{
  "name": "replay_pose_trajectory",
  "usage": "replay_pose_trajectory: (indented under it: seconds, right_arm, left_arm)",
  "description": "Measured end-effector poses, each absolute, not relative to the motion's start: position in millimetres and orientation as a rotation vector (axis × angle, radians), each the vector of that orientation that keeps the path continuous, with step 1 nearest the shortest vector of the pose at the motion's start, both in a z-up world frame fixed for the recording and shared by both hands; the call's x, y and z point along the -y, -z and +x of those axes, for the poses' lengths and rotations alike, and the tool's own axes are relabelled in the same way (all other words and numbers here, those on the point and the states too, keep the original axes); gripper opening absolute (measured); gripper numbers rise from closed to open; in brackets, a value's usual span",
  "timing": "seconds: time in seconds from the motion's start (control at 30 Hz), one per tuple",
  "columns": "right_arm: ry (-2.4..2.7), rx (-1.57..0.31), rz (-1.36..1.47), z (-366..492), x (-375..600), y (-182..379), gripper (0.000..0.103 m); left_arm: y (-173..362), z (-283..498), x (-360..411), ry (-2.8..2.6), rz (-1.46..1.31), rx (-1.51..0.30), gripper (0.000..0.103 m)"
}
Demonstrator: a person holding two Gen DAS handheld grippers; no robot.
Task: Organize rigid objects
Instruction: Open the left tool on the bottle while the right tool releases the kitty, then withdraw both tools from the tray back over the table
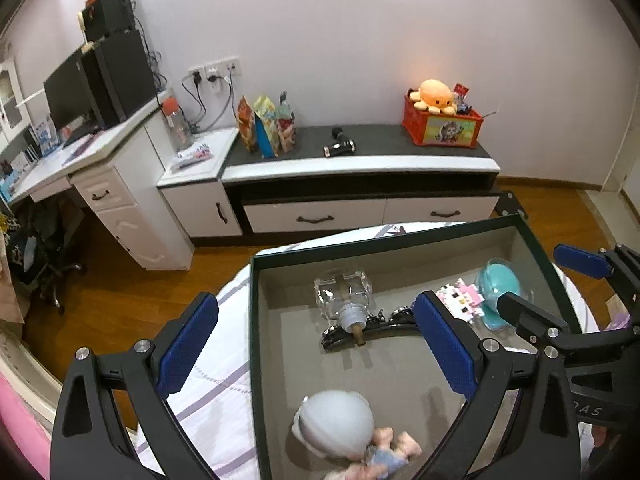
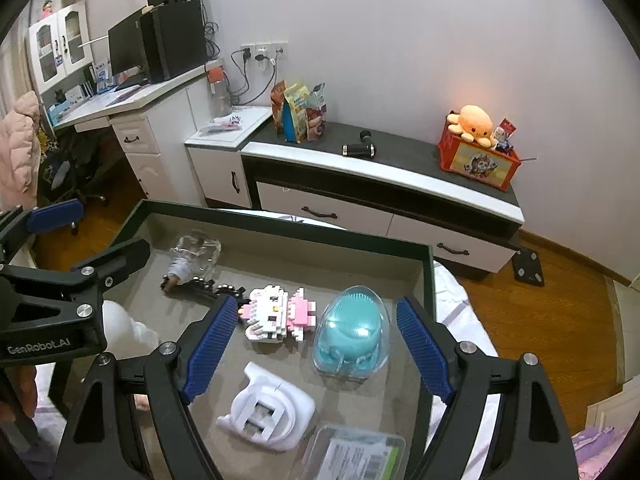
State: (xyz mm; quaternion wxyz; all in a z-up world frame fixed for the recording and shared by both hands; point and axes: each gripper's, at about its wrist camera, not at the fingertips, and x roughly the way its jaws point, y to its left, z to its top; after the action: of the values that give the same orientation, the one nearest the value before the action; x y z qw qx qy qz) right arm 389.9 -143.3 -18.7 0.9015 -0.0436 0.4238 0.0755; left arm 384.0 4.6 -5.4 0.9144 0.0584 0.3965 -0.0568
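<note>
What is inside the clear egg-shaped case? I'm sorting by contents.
The clear egg-shaped case in the box holds a teal bristled item; its underside is hidden, so nothing more can be told.

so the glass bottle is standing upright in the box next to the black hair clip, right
Not upright: the glass bottle lies on its side on the floor of the box, its corked neck over the black hair clip. The left wrist view shows it best.

Pale wall (image 1: 360, 20), wood floor (image 1: 120, 292), low white cabinet (image 1: 360, 168), desk (image 1: 80, 152).
</note>
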Motion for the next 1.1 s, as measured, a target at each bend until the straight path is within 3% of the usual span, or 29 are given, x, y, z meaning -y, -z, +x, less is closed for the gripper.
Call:
replay_pose_trajectory:
  seconds: [0.63, 1.1]
  right_arm:
    - [-0.113, -0.651, -0.138, 193, 131, -98, 0.084]
    - [-0.123, -0.620, -0.101, 60, 122, -76, 0.084]
  left_arm:
    - [-92, 188, -23, 0.145, 0.095, -0.643, 0.100]
    - [-69, 44, -33, 0.172, 0.045, -0.588, 0.102]
